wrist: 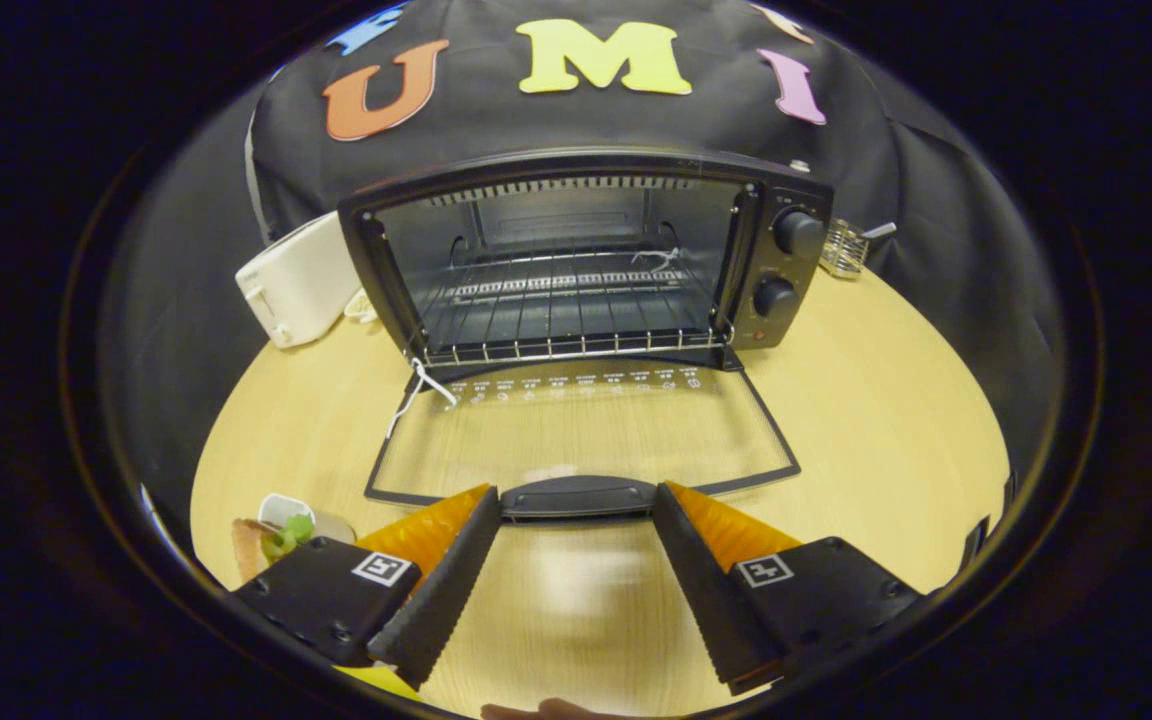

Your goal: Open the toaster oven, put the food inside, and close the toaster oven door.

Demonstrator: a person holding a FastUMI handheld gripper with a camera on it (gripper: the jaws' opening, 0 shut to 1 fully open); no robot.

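A black toaster oven [776,260] stands at the back of the wooden table with its glass door [576,430] swung fully down and lying flat toward me. Its wire rack [566,310] inside is bare. The door's black handle [576,497] sits just ahead of my fingertips, spanning the gap between them. My gripper [576,510] is open, fingers spread wide, with nothing pressed between them. The food [276,540], a slice of bread with something green and white on a small plate, lies on the table just left of my left finger, partly hidden by it.
A white pop-up toaster [291,285] stands left of the oven, close against it. A small wire basket [844,250] sits behind the oven's right side. A white string [421,385] hangs from the door's left hinge corner. Bare tabletop [886,420] lies to the right.
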